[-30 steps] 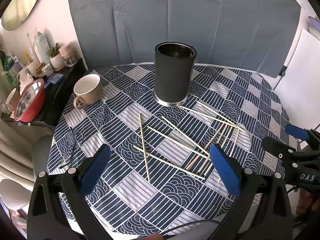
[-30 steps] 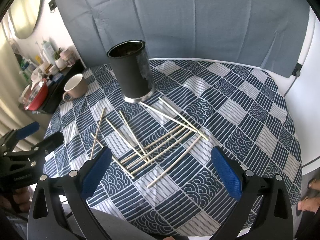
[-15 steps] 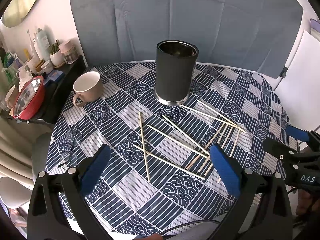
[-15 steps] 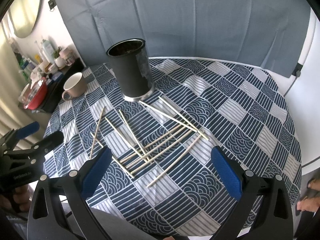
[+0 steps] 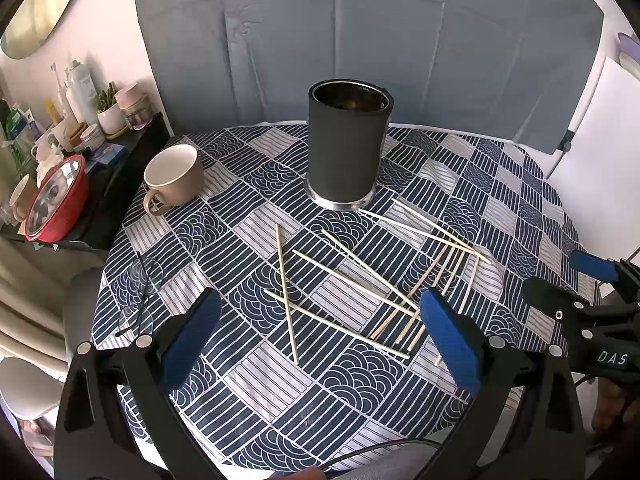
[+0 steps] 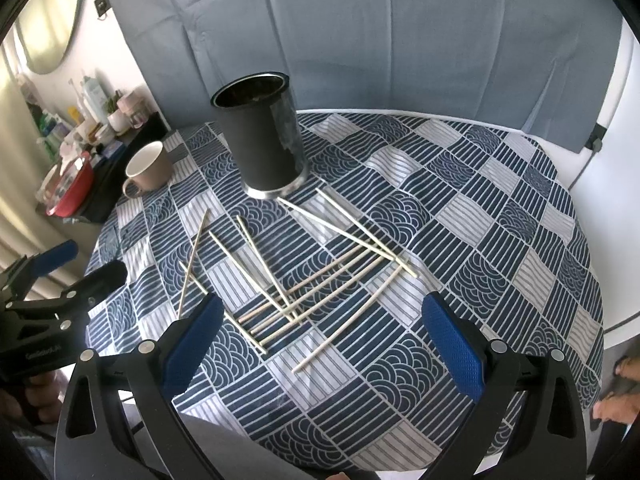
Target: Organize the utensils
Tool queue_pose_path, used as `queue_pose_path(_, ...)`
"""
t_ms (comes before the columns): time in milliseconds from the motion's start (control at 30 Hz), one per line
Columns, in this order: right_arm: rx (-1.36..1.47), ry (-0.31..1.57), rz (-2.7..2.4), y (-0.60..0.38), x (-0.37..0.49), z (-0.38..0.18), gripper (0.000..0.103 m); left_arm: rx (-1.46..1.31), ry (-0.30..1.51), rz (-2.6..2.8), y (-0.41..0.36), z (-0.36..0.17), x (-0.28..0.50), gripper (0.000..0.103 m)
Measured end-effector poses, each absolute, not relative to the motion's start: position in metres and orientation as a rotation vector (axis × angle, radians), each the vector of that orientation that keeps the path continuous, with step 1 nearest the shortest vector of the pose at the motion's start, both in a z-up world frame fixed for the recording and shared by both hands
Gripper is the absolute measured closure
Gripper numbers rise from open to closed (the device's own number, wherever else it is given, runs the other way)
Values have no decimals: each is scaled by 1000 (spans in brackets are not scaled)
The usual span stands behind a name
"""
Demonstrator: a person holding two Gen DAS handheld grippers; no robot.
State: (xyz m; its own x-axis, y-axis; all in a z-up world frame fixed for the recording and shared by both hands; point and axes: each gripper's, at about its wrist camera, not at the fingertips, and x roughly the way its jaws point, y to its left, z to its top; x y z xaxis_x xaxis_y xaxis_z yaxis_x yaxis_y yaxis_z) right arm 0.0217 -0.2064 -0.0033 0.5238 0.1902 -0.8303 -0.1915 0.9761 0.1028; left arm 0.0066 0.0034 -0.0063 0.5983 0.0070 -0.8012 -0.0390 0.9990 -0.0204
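While both grippers hang above the near edge of the table (image 5: pixel 532 184), each wide apart and grasping nothing, the chopsticks (image 5: pixel 352 280) lie scattered on the patterned cloth ahead of them, just short of the upright black holder (image 5: pixel 346 148). The left gripper (image 5: pixel 318 338) faces a lone stick (image 5: pixel 286 292) whose long axis runs nearly straight away from it; the right gripper (image 6: pixel 320 338) sits over a diagonal stick (image 6: pixel 346 322), nearest its pads. The crossed bundle overlaps, so the stick count is uncertain. The holder's inside appears dark and possibly empty. A mug (image 5: pixel 172 178) stands left, apart.
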Motion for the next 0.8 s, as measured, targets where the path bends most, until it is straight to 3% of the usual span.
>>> queue_pose_path(800,39,1017,251,-210,25,-9,8,-66,949,32,6,-13,8,6)
